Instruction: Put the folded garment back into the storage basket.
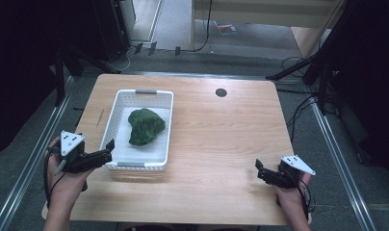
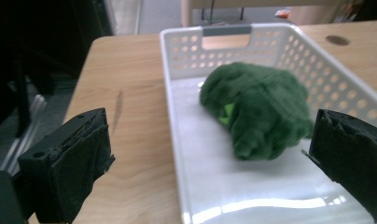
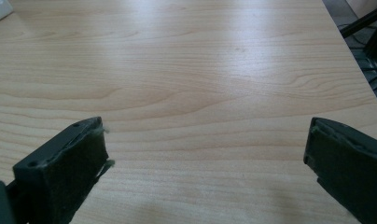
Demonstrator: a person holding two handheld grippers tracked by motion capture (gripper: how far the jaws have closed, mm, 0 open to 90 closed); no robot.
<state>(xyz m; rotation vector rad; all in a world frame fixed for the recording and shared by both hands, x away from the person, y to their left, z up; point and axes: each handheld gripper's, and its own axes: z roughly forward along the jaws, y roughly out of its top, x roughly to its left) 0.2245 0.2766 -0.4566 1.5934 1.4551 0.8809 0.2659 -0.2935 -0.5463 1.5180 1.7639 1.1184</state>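
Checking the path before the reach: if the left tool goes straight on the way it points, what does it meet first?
Probably the near left wall of the white basket, which lies between the open left tool and the green cloth; height over the rim is unclear.

A dark green crumpled cloth point(image 1: 145, 126) is lying in a white basket point(image 1: 169, 126) perforated with rows of small holes and showing grey handle strips. The table point(image 1: 221, 139) is showing pale wood grain. Both grippers' jaws are looking black.

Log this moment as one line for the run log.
left gripper: open, at basket near rim | green cloth: in basket | right gripper: open, over bare table
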